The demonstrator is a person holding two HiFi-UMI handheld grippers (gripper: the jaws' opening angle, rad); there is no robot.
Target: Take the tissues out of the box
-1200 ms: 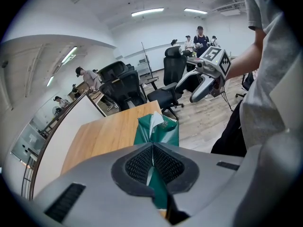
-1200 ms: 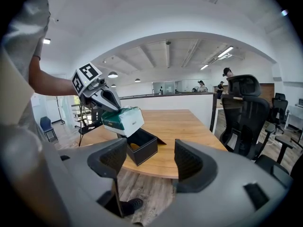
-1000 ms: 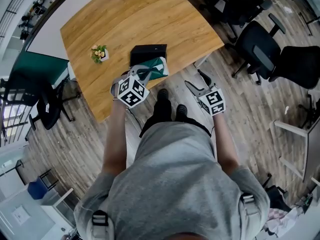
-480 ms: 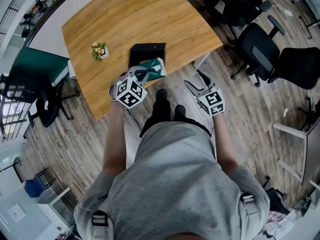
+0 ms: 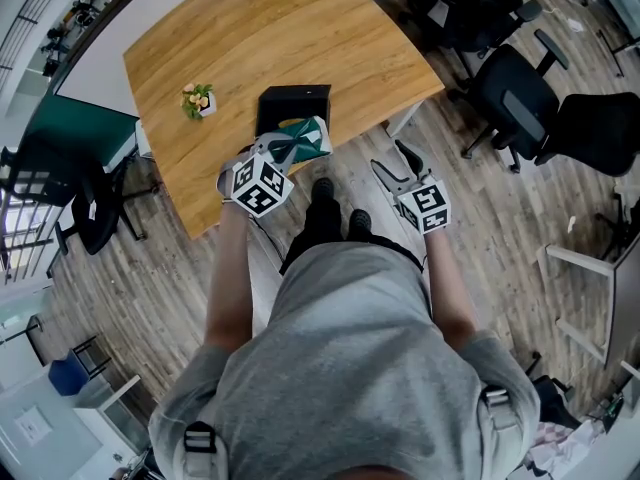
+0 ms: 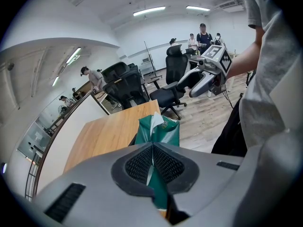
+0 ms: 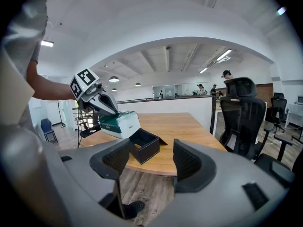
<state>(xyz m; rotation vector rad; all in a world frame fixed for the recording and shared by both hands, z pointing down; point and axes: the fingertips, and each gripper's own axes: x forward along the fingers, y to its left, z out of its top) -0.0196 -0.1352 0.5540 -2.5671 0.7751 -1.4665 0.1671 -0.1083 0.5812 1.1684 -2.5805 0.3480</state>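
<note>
Left gripper (image 6: pixel 152 162) is clenched on the green tissue pack (image 6: pixel 158 131), which hangs over the near edge of the open black box (image 5: pixel 292 103) on the table (image 5: pixel 250 38). Best to lift it clear with a firm pinch. Right gripper (image 7: pixel 151 162) is empty, its jaws closing off the table edge.

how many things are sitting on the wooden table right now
2: a black box near the front edge and a flower pot to its left. The tissue pack is clamped in the left tool, seemingly lifted off.
</note>
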